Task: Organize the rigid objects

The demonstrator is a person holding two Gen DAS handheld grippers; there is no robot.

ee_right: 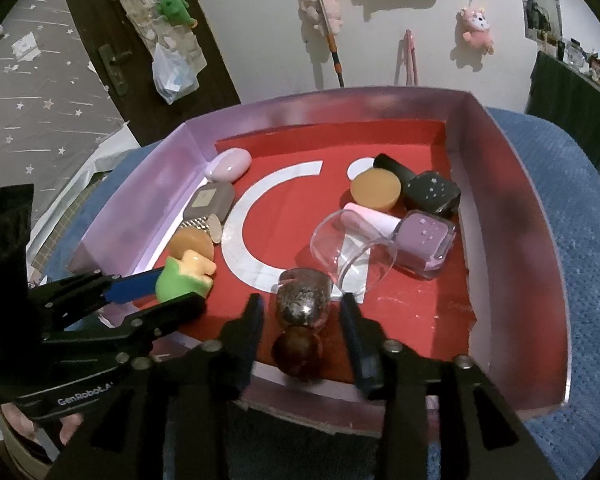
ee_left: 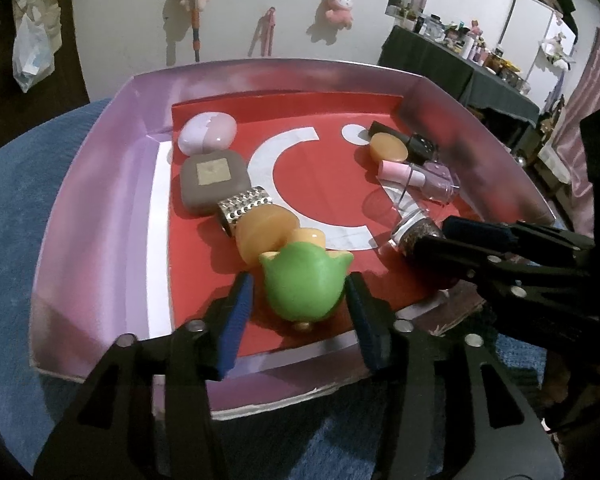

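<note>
A pink-walled box (ee_left: pixel 100 184) with a red floor holds the objects. My left gripper (ee_left: pixel 298 304) is open, its blue pads on either side of a green toy (ee_left: pixel 302 284) lying at the box's front left, not clamped. My right gripper (ee_right: pixel 302 312) is open around a glittery dark bottle (ee_right: pixel 302 300) with a round brown cap (ee_right: pixel 298 354) at the box's front edge. Along the left wall lie a lilac case (ee_left: pixel 208 134), a taupe bottle (ee_left: pixel 214 180) with studded neck, and an orange piece (ee_left: pixel 266 232).
At the right of the box lie an orange disc (ee_right: pixel 376 190), a black starred bottle (ee_right: pixel 432 194), a lilac polish bottle (ee_right: pixel 424 244) with pink cap and a clear dome lid (ee_right: pixel 350 254). The box sits on a blue cloth (ee_right: pixel 580 240). A dark cluttered table (ee_left: pixel 460 68) stands beyond.
</note>
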